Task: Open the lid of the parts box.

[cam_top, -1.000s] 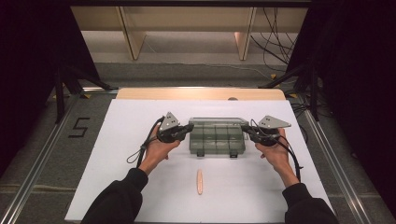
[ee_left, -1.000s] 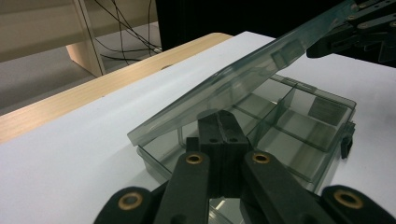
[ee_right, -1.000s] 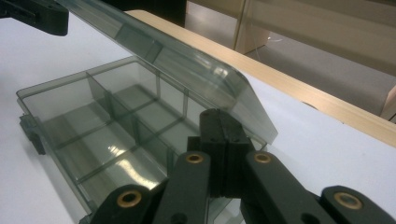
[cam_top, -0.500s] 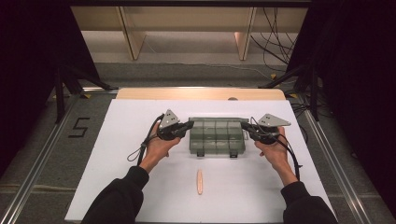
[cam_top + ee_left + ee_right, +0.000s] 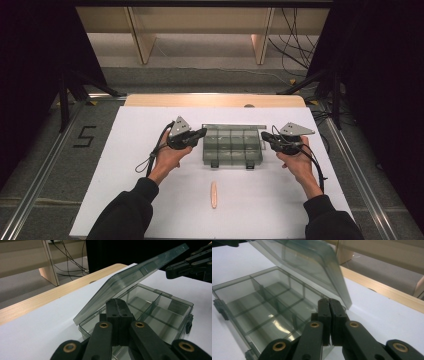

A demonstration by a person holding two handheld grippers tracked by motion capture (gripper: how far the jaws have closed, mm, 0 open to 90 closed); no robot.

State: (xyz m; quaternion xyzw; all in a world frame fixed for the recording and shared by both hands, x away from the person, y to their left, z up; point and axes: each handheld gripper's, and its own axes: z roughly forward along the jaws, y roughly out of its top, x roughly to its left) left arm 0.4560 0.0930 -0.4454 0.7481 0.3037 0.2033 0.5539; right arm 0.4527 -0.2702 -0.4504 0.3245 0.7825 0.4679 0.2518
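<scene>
Nearest lies a peach stick (image 5: 214,194), beyond it the clear compartment box (image 5: 231,146) mid-mat, flanked by the left gripper (image 5: 199,134) and right gripper (image 5: 265,137), both pressed together empty, apparently propping its lid (image 5: 130,277) half-raised.

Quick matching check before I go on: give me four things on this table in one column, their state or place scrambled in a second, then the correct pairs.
1. box lid
2. left gripper
3. orange stick
4. compartment box

A. lying on the white sheet near the person
B. jaws shut, at the box's left end
C. raised partway, tilted
D. open, compartments bare

Pairs: 1-C, 2-B, 3-A, 4-D
</scene>
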